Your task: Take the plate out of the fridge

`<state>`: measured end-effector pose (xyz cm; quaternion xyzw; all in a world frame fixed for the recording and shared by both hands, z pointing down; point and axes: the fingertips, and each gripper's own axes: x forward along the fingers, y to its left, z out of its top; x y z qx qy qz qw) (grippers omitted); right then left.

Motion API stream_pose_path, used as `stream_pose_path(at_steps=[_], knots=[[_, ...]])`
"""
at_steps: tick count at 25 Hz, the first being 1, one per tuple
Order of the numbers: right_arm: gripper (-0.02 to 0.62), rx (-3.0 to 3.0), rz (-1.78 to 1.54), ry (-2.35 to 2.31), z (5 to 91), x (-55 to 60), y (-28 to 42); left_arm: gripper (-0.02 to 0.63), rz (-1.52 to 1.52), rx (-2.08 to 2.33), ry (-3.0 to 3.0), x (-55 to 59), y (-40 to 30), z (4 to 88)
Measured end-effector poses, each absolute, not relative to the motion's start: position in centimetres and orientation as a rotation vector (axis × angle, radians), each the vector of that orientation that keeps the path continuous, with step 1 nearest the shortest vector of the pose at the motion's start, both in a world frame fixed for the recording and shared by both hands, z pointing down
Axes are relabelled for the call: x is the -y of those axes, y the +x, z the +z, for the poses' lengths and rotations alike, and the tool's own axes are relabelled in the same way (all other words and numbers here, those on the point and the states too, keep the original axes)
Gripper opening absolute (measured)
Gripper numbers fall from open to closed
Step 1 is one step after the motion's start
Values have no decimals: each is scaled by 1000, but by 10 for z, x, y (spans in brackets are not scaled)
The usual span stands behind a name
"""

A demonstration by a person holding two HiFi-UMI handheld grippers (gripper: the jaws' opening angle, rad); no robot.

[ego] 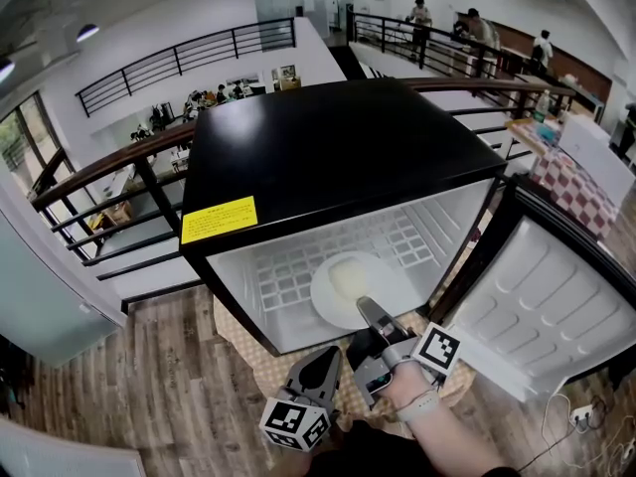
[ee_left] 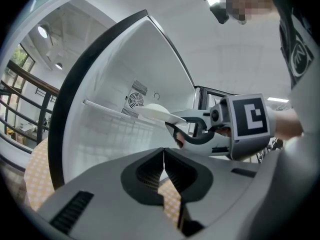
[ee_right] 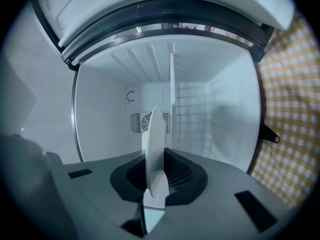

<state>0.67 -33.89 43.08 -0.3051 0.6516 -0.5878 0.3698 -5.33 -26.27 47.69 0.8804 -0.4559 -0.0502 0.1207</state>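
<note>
A white plate (ego: pixel 348 284) lies on the wire shelf (ego: pixel 288 276) inside the open black fridge (ego: pixel 328 157). My right gripper (ego: pixel 369 310) reaches in at the fridge's front and is shut on the plate's near rim. In the right gripper view the plate (ee_right: pixel 154 144) stands edge-on between the jaws of the right gripper (ee_right: pixel 155 194). My left gripper (ego: pixel 322 364) hangs lower, outside the fridge, shut with nothing in it. The left gripper view looks over the left gripper (ee_left: pixel 163 166) at the right gripper (ee_left: pixel 176 121) clamped on the plate (ee_left: pixel 154 111).
The fridge door (ego: pixel 556 306) stands open at the right. A yellow checked cloth (ego: pixel 253 366) lies under the fridge on the wooden floor. A railing (ego: pixel 99 182) runs behind it. The fridge's back wall has a fan grille (ee_right: pixel 137 121).
</note>
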Motion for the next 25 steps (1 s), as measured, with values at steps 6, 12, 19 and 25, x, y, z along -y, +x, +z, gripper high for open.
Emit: stream_pose_path(at_steps=[6, 12, 19, 25], knots=[[54, -1667, -1504, -771, 428, 324, 7, 11, -142, 1325, 2579, 249, -56, 474], [54, -1655, -1500, -764, 427, 307, 7, 11, -140, 1316, 2584, 235, -58, 474], [54, -1650, -1504, -760, 431, 292, 5, 11, -144, 1330, 2589, 222, -63, 471], [54, -1655, -1509, -745, 430, 279, 0, 11, -153, 1348, 2588, 213, -68, 468]])
